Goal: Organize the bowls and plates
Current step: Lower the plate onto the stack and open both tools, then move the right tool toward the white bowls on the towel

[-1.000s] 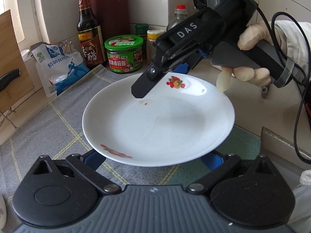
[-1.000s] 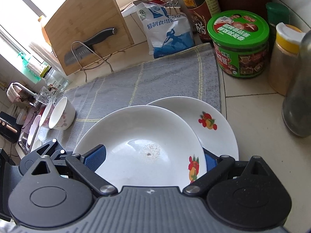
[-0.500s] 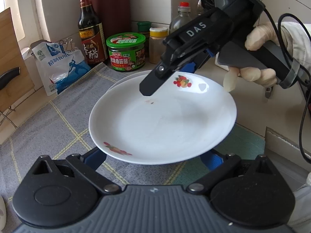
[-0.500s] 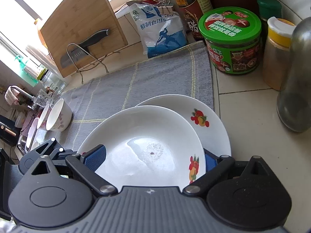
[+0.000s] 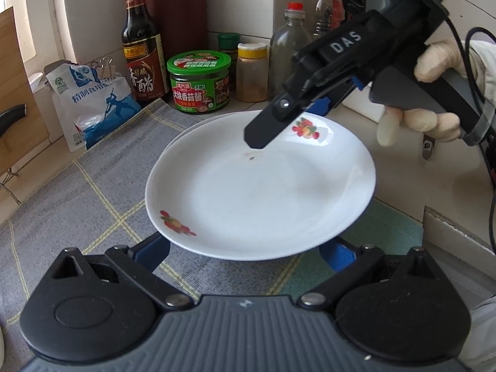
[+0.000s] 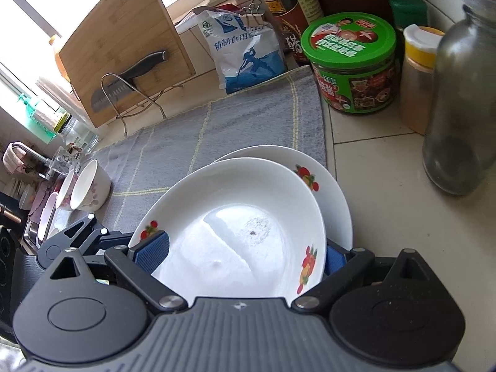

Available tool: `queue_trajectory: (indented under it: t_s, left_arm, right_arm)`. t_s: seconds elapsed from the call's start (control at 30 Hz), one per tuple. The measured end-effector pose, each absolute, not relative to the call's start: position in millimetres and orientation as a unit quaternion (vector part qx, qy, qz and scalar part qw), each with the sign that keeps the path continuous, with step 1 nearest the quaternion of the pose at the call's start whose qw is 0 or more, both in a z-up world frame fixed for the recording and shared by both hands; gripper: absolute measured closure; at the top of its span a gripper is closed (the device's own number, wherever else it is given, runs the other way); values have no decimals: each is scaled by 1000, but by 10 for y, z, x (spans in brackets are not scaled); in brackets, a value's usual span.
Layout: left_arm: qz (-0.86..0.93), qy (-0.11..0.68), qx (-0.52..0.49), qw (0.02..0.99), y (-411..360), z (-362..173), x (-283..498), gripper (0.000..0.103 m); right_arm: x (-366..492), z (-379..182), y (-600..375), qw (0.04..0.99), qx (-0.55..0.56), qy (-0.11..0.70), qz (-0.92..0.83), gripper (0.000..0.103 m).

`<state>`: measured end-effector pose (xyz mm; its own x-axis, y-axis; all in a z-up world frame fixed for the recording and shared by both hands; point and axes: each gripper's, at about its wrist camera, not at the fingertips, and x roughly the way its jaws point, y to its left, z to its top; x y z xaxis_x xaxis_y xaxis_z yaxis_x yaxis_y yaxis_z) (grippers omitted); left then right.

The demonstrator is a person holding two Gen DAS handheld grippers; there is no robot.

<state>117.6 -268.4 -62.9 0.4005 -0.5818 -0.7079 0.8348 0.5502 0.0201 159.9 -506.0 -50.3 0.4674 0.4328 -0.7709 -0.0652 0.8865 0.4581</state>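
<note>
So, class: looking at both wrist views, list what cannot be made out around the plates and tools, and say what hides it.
- Left view: the lower plate shows only as a rim sliver; the top plate covers it.
- Left view: the left tool has its fingertips under the top plate, so its grip cannot be told.
- Right view: the right tool has its right pad behind the plate rim.
- Right view: the bowls by the left edge are too small to count.

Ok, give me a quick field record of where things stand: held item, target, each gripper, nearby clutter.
held item: white shallow plate with fruit print, a dark speck at its middle
target: second white fruit-print plate underneath, on the grey checked cloth
overlap: upper plate offset, lower rim showing
right gripper: clamped on upper plate's rim
left gripper: fingers straddle the plate's near edge; contact unclear
clutter: green-lidded jar, white floral bowls
</note>
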Motion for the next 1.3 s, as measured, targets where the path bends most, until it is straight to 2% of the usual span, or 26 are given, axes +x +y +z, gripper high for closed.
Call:
queue_trajectory:
  t_s: [0.97,1.13,1.3]
  left_arm:
    - [-448,310,190,817,-2674,-635,1125,2]
    - [-444,305,179,823,-2614,-609,1106,2]
    - [-435,290,166,836,-2528,-524,1059,2]
  right_arm:
    - [1255,-289,-4919,852,138,498,80,3]
    - [1164,-213,-4843,864,107,485,84,1]
    - [1078,-53,-4595,891,19,447,73,0]
